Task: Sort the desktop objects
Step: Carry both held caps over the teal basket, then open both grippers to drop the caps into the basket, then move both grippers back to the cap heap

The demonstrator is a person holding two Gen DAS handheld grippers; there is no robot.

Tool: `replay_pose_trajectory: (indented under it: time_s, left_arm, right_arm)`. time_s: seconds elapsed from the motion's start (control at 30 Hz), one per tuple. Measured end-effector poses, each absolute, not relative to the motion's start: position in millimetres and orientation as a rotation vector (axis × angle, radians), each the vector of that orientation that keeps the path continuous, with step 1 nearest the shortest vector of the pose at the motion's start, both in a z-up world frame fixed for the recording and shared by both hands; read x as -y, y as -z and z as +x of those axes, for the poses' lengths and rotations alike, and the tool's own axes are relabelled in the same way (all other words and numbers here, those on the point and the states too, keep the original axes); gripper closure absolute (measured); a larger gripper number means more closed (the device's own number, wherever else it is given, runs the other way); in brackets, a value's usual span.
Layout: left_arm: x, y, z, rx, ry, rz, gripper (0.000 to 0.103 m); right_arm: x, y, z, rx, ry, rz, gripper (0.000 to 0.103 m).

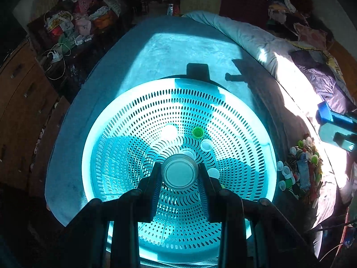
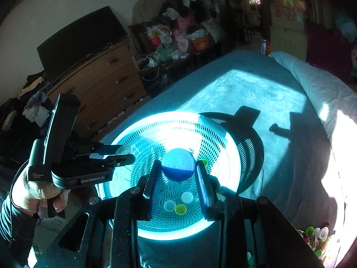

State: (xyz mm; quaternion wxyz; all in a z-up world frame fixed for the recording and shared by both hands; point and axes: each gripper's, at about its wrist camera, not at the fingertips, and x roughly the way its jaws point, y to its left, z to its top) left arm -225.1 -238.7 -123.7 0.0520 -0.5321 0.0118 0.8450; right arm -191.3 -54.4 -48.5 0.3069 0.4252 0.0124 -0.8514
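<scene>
A round perforated white basket [image 1: 98, 138] [image 2: 232, 147] stands on the blue bed cover, lit by sun. My left gripper [image 1: 179, 172] is shut on a white bottle cap [image 1: 179, 173] and holds it above the basket's middle; it also shows in the right wrist view [image 2: 123, 155]. My right gripper [image 2: 178, 167] is shut on a blue bottle cap [image 2: 178, 164] above the basket; part of it shows in the left wrist view [image 1: 334, 122]. Several loose caps lie in the basket, among them a green cap [image 1: 198, 132] and a white cap [image 1: 206, 145].
A pile of mixed caps and small items [image 1: 301, 167] [image 2: 316, 234] lies on the bed right of the basket. A rolled duvet [image 1: 256, 42] runs along the right. A wooden dresser [image 2: 100, 78] and cluttered shelves stand left of the bed.
</scene>
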Motion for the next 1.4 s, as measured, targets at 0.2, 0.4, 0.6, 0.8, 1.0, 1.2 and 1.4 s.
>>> replay_pose_trajectory:
  time_s: [0.2, 0.4, 0.6, 0.8, 1.0, 1.2, 1.4]
  left_arm:
    - [245, 135, -230, -0.054, -2.545, -1.66, 0.071]
    - [241, 140, -238, -0.052, -2.534, -1.659, 0.071]
    - [248, 137, -242, 0.013, -2.528, -1.646, 0.069]
    - [244, 120, -234, -0.043, -2.603, -1.596, 0.054]
    - [219, 90, -200, -0.135, -2.668, -1.406, 0.053]
    - [146, 76, -131, -0.282, -2.624, -1.117, 0.037]
    - [60, 94, -85, -0.311, -2.495, -0.998, 0.028]
  right_arm:
    - [67, 57, -208, -0.04, 2.206, 1.189, 0.074]
    - [78, 55, -212, -0.057, 2.192, 1.19, 0.074]
    - [85, 61, -213, -0.06, 2.178, 1.202, 0.071]
    - [79, 58, -208, -0.027, 2.186, 1.171, 0.053]
    - [33, 42, -170, 0.049, 2.262, 1.014, 0.029]
    - [-46, 78, -85, 0.07, 2.416, 0.927, 0.026]
    - [-129, 128, -6, 0.061, 2.556, 0.988, 0.014]
